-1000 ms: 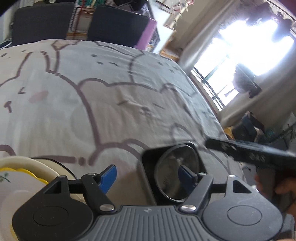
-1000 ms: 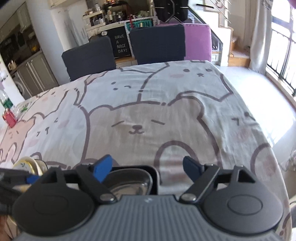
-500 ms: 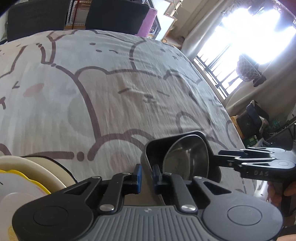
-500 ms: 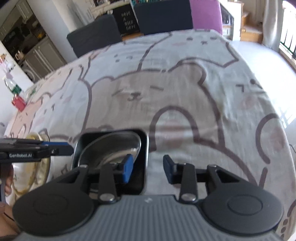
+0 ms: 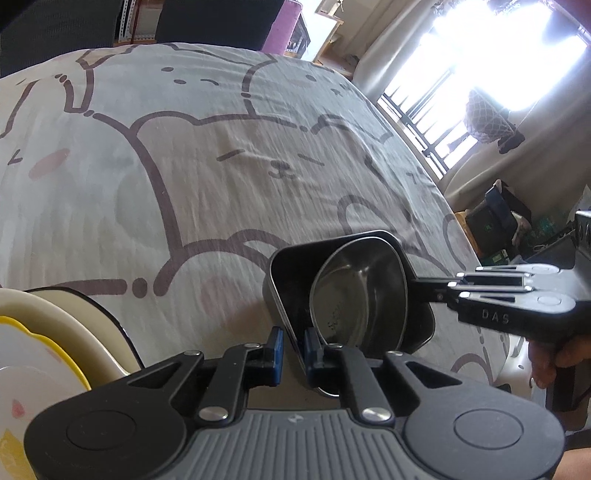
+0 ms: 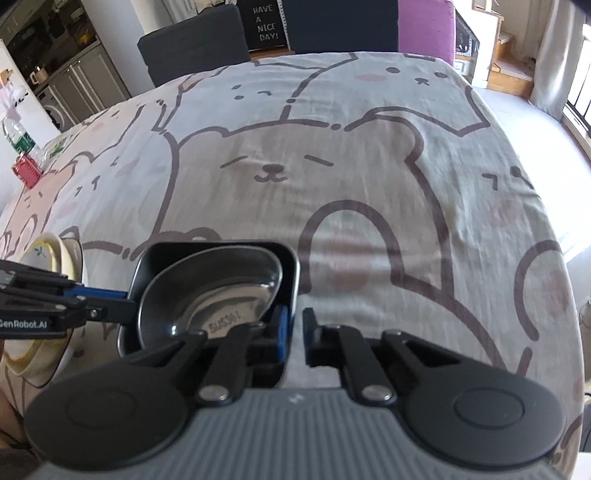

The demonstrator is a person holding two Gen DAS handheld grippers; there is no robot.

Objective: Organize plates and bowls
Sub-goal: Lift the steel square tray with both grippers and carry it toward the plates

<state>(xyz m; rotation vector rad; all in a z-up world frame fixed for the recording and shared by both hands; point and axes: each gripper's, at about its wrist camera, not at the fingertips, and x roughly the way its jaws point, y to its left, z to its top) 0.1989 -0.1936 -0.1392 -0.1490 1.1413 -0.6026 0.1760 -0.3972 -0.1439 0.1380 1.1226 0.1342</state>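
Tablecloth (image 6: 369, 177) beyond black tray (image 6: 291, 266) open; stacked plates (image 5: 55, 332) block left.

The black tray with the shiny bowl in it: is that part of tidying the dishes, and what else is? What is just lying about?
Part of the job:
black tray
steel bowl leaning inside it
cream and yellow plates
left gripper and right gripper, each clamped on a tray wall

Just lying about:
bear tablecloth
plastic bottle
red basket
chairs
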